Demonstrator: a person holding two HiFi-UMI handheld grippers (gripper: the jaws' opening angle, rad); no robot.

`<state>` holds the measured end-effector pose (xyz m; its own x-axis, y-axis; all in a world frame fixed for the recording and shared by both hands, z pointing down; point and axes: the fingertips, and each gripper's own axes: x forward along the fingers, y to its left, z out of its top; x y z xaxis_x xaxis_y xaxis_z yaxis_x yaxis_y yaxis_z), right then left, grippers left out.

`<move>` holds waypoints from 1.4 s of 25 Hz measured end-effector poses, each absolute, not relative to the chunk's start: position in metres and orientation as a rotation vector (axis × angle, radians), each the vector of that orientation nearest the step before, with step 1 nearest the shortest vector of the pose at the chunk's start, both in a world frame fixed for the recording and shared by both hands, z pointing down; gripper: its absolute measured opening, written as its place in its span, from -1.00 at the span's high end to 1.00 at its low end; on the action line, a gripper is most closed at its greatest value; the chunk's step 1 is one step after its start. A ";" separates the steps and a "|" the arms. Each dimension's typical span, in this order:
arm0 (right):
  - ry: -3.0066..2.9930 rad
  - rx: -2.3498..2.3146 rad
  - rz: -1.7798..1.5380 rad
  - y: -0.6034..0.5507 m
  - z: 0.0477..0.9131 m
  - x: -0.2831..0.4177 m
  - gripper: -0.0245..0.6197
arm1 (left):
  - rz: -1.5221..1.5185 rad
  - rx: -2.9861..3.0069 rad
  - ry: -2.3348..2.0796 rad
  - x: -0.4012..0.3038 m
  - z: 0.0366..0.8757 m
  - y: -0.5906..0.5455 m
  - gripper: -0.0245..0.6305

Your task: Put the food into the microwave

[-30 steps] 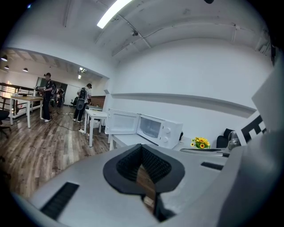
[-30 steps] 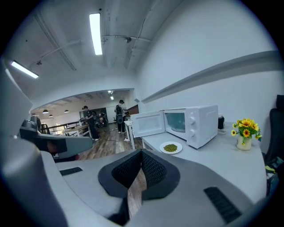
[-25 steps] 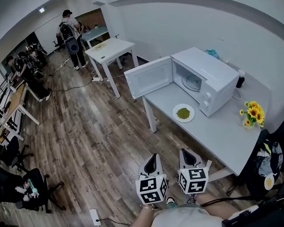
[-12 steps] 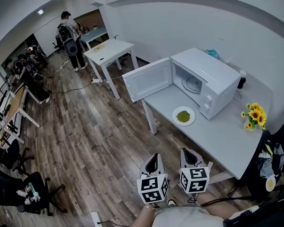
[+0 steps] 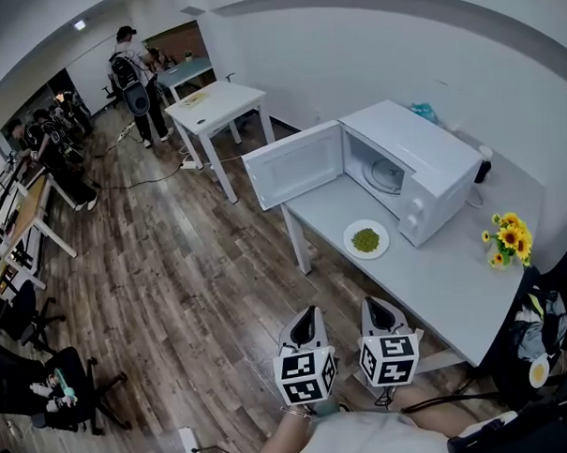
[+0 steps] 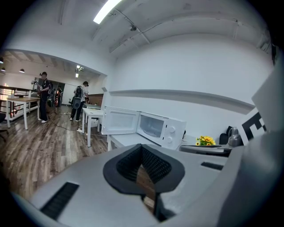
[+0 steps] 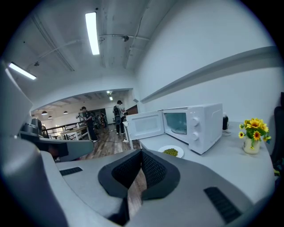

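Head view has both tools tucked in close to my body, over the wooden floor and well short of the table. The left gripper and the right gripper sit side by side. In each gripper's own view the dark pads meet at the tips with only floor showing behind them, so both pairs of jaws are together and hold nothing.

The food is a small green heap on a white plate, which rests on the table just in front of the microwave. The microwave door is swung wide open toward the left, so the cavity stands open with its glass tray bare.

From the jaws, the plate lies straight ahead and a little to the right, well apart from both. I judge the right gripper to be the nearer one. The right gripper view also has the plate almost in line with its tips, whereas the left gripper view does not show the plate at all. The plate is round, so there is no long axis to line up with. I would open the right jaws and come in low at the near rim.
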<state>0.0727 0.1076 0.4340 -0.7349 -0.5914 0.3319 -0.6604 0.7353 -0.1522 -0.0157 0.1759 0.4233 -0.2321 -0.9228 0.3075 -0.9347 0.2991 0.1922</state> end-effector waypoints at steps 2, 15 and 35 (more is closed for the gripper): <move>-2.672 0.989 0.381 0.104 0.435 0.071 0.88 | 0.046 1.668 -2.209 -0.019 0.424 0.172 0.93; -2.642 1.073 0.411 0.050 0.445 0.039 0.88 | 0.073 1.722 -2.177 -0.061 0.429 0.117 0.93; -2.584 1.206 0.410 -0.058 0.433 -0.064 0.88 | 0.076 1.835 -2.059 -0.167 0.422 -0.009 0.93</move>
